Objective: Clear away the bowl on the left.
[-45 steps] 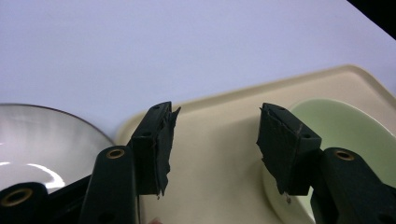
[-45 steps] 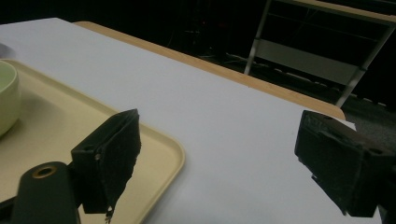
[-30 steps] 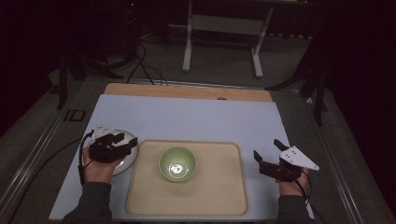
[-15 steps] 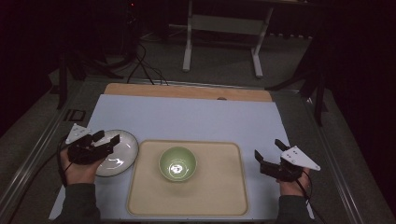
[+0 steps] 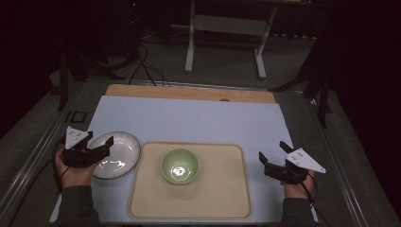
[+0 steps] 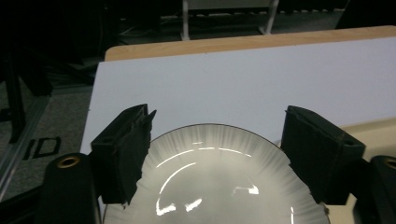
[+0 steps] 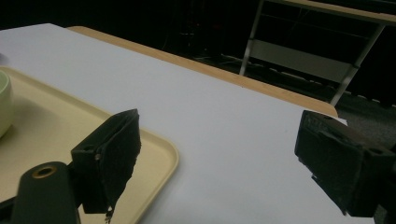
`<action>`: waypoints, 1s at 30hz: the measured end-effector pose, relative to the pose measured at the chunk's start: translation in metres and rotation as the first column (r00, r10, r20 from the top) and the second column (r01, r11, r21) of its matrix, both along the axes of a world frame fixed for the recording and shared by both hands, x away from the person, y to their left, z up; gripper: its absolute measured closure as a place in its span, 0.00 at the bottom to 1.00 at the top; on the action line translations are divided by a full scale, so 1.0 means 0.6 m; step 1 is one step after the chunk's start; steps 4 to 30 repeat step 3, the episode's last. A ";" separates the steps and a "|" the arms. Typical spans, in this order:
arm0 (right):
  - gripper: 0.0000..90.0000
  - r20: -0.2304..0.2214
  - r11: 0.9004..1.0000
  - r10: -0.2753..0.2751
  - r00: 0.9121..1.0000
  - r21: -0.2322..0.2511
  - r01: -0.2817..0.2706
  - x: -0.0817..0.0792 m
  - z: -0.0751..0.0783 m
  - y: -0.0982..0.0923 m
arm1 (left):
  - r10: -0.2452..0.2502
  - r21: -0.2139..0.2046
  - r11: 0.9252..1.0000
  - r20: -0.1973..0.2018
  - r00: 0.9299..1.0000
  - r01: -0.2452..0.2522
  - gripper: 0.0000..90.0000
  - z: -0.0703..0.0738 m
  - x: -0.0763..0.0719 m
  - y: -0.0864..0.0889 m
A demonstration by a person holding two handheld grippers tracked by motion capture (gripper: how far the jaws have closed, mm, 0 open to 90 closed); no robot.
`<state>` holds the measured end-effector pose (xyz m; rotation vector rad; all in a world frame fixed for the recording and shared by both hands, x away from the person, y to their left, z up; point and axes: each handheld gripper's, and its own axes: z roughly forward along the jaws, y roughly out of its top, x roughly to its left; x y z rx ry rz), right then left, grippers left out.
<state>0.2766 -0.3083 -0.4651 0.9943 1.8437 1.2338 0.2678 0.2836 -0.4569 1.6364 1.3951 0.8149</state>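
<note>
A white plate lies flat on the white table sheet, just left of the beige tray. My left gripper hovers at the plate's left rim, pointing right. In the left gripper view the plate sits low between the pads. The jaws have just been opening and stand wide, not pressing on it. A pale green bowl stands upright in the tray's middle. My right gripper is held open beside the tray's right edge, with nothing between its fingers. The right gripper view catches the tray's corner and the bowl at far left.
The white sheet covers a wooden table whose far edge shows as a tan strip. Beyond it stand a metal frame stand and cables on the dark floor. A table rail runs along the left side.
My left gripper has drawn back to the left from over the plate, which now lies mostly uncovered. The right gripper, bowl and tray have not moved.
</note>
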 end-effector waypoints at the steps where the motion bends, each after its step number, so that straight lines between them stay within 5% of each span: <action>1: 0.15 -0.001 1.000 -0.004 1.000 0.003 0.004 0.000 -0.001 -0.001 | 0.001 -0.008 1.000 0.002 1.000 -0.001 0.26 0.000 0.000 0.002; 30: 0.15 -0.003 1.000 -0.015 1.000 0.012 0.015 0.001 -0.001 -0.005 | 0.010 -0.018 1.000 -0.003 1.000 -0.010 0.24 -0.002 -0.001 0.005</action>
